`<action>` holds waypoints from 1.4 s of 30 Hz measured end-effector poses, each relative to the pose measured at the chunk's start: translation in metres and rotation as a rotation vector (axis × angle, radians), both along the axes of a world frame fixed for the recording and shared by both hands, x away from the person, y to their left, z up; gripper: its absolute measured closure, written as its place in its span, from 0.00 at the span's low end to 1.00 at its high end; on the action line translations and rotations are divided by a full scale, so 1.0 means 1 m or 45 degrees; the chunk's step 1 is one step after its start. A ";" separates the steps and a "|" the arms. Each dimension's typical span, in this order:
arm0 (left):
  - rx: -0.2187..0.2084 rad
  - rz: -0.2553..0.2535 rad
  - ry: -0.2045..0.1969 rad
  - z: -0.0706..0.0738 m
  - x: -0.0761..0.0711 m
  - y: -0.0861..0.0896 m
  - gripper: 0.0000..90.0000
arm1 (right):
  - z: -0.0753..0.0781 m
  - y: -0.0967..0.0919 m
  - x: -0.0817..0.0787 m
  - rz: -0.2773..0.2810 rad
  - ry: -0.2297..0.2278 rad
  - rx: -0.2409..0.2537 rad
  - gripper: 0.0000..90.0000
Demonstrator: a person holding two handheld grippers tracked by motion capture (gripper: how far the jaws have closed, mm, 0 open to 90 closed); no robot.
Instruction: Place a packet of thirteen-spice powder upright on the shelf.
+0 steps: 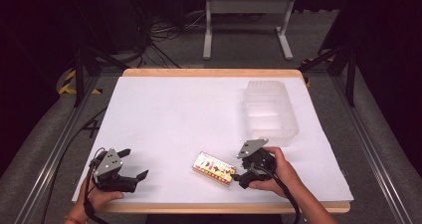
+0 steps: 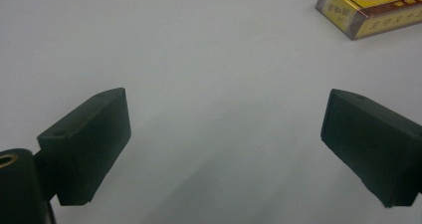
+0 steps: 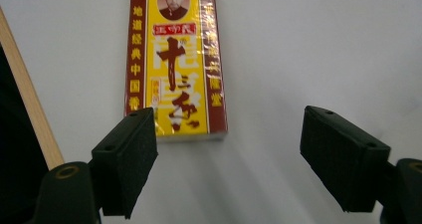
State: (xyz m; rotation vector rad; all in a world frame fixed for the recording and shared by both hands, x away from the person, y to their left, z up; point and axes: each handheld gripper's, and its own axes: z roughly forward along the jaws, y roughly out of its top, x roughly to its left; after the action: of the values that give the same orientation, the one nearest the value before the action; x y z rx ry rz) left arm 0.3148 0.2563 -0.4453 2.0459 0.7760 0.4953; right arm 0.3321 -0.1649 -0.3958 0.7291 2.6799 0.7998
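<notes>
A yellow and red box (image 1: 214,168) printed with Chinese characters lies flat on the white sheet near the table's front edge. My right gripper (image 1: 239,168) sits just to its right and points at it. In the right gripper view the box (image 3: 174,59) lies lengthwise just ahead of the right gripper (image 3: 229,144), whose jaws stand apart with nothing between them; the left jaw's tip is close to the box's near corner. My left gripper (image 1: 137,163) rests at the front left, open and holding nothing. In the left gripper view, the box (image 2: 370,7) is far beyond the left gripper (image 2: 226,129).
A clear plastic container (image 1: 271,112) stands at the back right of the white sheet (image 1: 174,109). The table's wooden front edge (image 3: 30,114) runs close beside the right gripper. A metal frame stand (image 1: 246,20) and cables lie on the floor beyond the table.
</notes>
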 end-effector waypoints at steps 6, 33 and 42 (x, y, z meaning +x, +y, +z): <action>-0.007 -0.010 -0.001 0.000 0.000 0.000 0.07 | 0.003 0.025 0.013 0.040 0.023 0.002 0.26; -0.010 -0.034 -0.016 0.000 -0.001 -0.001 0.07 | -0.022 0.113 0.046 0.114 0.133 -0.189 0.24; -0.007 -0.039 -0.015 0.001 -0.002 -0.001 0.07 | -0.028 0.116 0.054 0.075 0.207 -0.159 0.35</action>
State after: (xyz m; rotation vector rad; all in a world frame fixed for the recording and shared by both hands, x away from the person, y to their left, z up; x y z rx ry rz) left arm 0.3131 0.2556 -0.4446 2.0450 0.7372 0.4870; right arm 0.3859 -0.0494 -0.4236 0.7169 2.8780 0.6032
